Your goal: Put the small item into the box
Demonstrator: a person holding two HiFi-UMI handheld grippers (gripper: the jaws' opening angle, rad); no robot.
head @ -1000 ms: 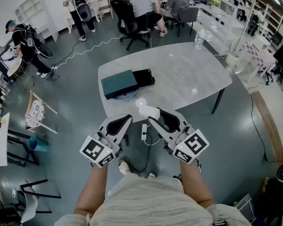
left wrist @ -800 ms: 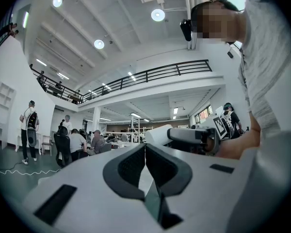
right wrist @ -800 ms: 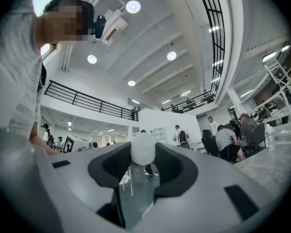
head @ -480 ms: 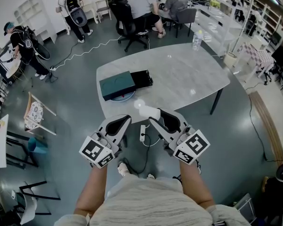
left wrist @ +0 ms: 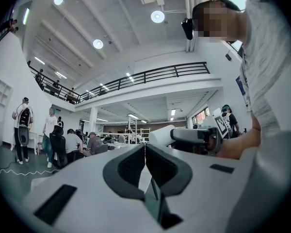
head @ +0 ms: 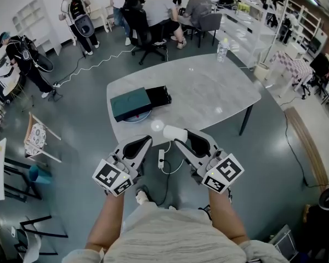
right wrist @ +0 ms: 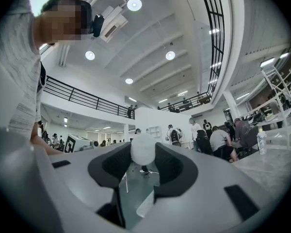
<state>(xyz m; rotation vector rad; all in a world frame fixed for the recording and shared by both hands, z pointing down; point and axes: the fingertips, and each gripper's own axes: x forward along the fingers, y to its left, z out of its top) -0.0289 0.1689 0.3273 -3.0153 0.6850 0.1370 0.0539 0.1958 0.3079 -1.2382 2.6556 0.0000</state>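
The grey table (head: 208,92) is seen ahead of the person, and on its left part the dark green box (head: 130,104) is placed, with a black part showing at its right side. The left hand-held gripper (head: 142,141) is held low over the floor, its jaws pressed together with nothing between them. The right hand-held gripper (head: 185,137) is clamped on the small white item (head: 175,133), which is gripped at the tips of the jaws. The item is kept near the front edge of the table and well apart from the box. So the picking up can be judged as done, while the carrying to the box and the release are left; whether the box is open cannot be told. Compared with one second ago, both hand-held grippers are found almost in the same pose, and the table and box are shifted only slightly in the head view.
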